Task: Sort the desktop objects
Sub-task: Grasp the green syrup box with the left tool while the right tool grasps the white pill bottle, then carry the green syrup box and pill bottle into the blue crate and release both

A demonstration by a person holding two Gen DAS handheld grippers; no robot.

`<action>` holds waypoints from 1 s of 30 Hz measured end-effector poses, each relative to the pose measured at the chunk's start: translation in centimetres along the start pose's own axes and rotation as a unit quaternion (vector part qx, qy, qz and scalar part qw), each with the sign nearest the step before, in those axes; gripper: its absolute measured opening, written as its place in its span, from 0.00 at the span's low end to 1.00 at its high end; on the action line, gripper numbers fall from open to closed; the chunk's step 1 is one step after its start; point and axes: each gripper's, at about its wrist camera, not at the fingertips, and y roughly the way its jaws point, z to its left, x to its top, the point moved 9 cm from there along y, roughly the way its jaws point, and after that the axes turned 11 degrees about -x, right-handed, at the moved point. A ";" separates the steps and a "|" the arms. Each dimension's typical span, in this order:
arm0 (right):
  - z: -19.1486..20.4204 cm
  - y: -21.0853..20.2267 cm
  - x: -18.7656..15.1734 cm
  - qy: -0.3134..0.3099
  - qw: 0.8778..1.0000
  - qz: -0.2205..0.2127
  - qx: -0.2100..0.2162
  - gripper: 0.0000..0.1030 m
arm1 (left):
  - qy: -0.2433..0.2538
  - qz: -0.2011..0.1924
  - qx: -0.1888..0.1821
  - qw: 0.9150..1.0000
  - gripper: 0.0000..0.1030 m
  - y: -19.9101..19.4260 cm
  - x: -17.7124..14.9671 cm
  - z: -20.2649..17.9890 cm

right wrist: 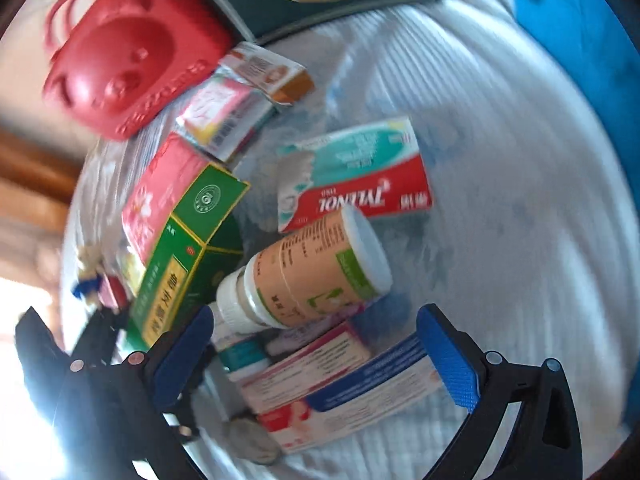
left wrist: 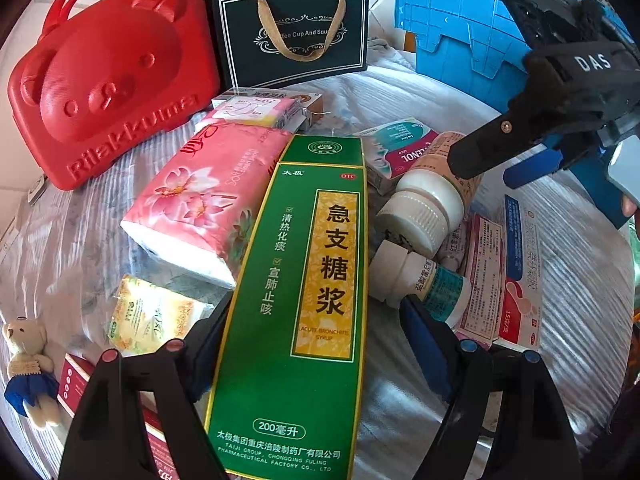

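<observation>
The green syrup box (left wrist: 296,308) runs lengthwise straight ahead between the left claw's (left wrist: 316,320) wide-open fingers, ungripped; the right claw (right wrist: 316,340) gapes empty.

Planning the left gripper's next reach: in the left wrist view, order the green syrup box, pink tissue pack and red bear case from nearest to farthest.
1. Green syrup box, between the left gripper's fingers.
2. Pink tissue pack, ahead left.
3. Red bear case, far left, at the back.

Right wrist view motion-blurred; green syrup box (left wrist: 296,300) hides left tool's (left wrist: 316,320) contact; bottom edge cropped.
</observation>
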 end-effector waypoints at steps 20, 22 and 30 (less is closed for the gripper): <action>4.3 1.2 2.8 -0.050 0.998 -0.048 -0.010 0.57 | -0.045 -0.011 -0.061 0.997 0.51 0.7 0.9 1.4; 3.6 0.7 2.5 -0.055 0.997 -0.055 -0.009 0.57 | -0.036 -0.004 -0.042 0.998 0.51 0.6 0.8 1.2; 2.5 -4.4 1.8 -0.091 0.988 -0.123 -0.018 0.57 | -0.009 -0.030 -0.003 1.000 0.51 -1.8 2.6 0.3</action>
